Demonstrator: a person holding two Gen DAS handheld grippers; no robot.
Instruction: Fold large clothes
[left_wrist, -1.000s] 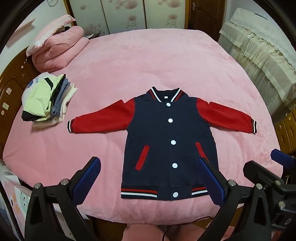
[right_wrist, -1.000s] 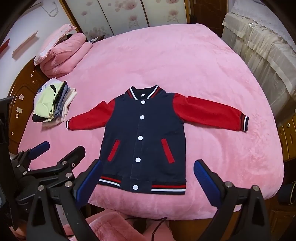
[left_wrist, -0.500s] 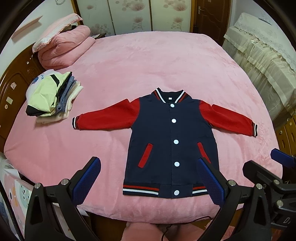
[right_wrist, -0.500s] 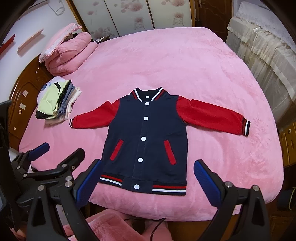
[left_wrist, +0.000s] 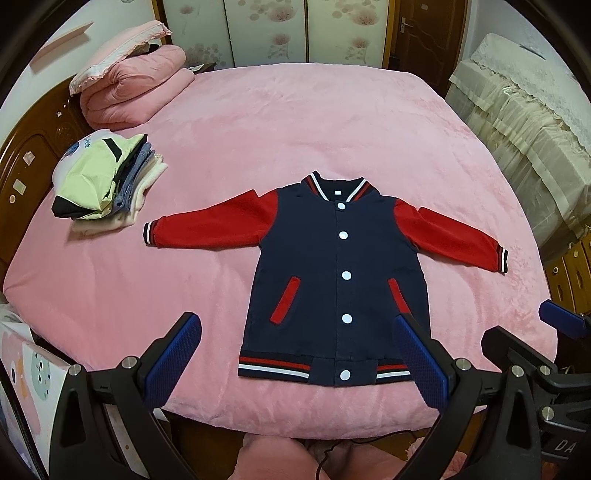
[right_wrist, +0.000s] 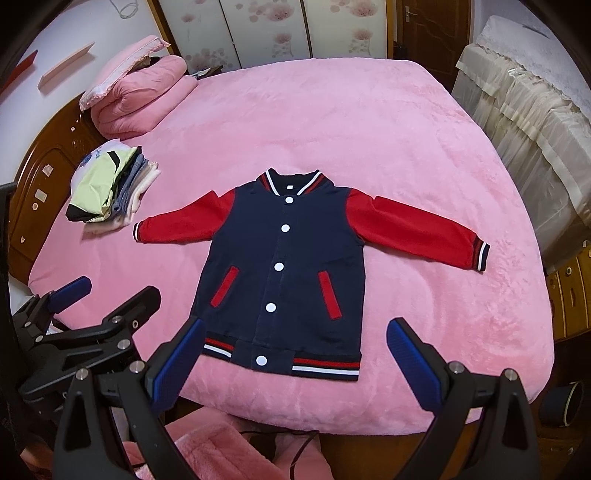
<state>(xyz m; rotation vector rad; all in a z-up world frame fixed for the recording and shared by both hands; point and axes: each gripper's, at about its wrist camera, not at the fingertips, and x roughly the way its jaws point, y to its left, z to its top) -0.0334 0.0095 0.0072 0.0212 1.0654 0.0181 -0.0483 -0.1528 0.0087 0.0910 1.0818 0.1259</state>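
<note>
A navy varsity jacket (left_wrist: 332, 266) with red sleeves and white snaps lies flat and face up on the pink bed (left_wrist: 295, 129), sleeves spread out, hem toward me. It also shows in the right wrist view (right_wrist: 284, 266). My left gripper (left_wrist: 295, 354) is open and empty, held above the bed's near edge in front of the hem. My right gripper (right_wrist: 291, 362) is open and empty, also in front of the hem. The right gripper shows at the right edge of the left wrist view (left_wrist: 535, 339), and the left gripper at the left of the right wrist view (right_wrist: 92, 317).
A stack of folded clothes (left_wrist: 103, 181) sits on the bed's left side. A folded pink quilt with a pillow (left_wrist: 129, 85) lies at the far left corner. A wooden headboard (left_wrist: 22, 166) stands left, a cloth-covered piece of furniture (left_wrist: 517, 122) right.
Both views have shifted slightly, so the jacket sits a little lower and closer in frame. Both grippers stay open; the jacket has not moved on the bed.
</note>
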